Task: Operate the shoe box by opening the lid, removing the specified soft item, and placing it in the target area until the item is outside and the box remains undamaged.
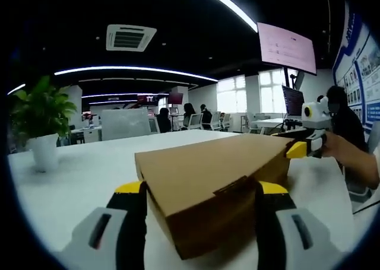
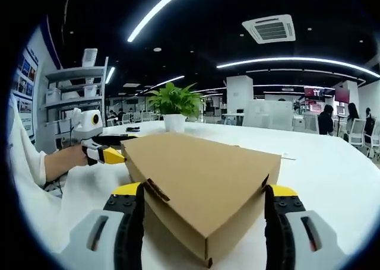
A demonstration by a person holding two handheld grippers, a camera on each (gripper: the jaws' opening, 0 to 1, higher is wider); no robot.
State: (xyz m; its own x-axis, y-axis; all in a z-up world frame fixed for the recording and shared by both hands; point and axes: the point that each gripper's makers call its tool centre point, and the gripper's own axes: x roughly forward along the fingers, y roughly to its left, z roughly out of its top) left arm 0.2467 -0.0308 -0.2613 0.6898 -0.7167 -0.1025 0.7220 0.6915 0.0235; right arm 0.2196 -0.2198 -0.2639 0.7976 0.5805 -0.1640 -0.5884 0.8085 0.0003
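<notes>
A closed brown cardboard shoe box (image 1: 208,163) lies on the white table (image 1: 77,175), lid down and front tab tucked in. My left gripper (image 1: 202,188) is open, its yellow-tipped jaws standing on either side of the box's near corner. At the box's far right end my right gripper (image 1: 300,148) comes in, held by a hand. From the other end, the box (image 2: 202,169) lies between the wide-apart jaws of my open right gripper (image 2: 205,191). The left gripper (image 2: 110,155) sits at the box's left far corner. The box's contents are hidden.
A potted green plant (image 1: 41,118) in a white pot stands on the table beyond the box, also seen as the plant (image 2: 175,107). A person's sleeve (image 2: 27,157) is at the table edge. Office chairs, desks and several people are far behind.
</notes>
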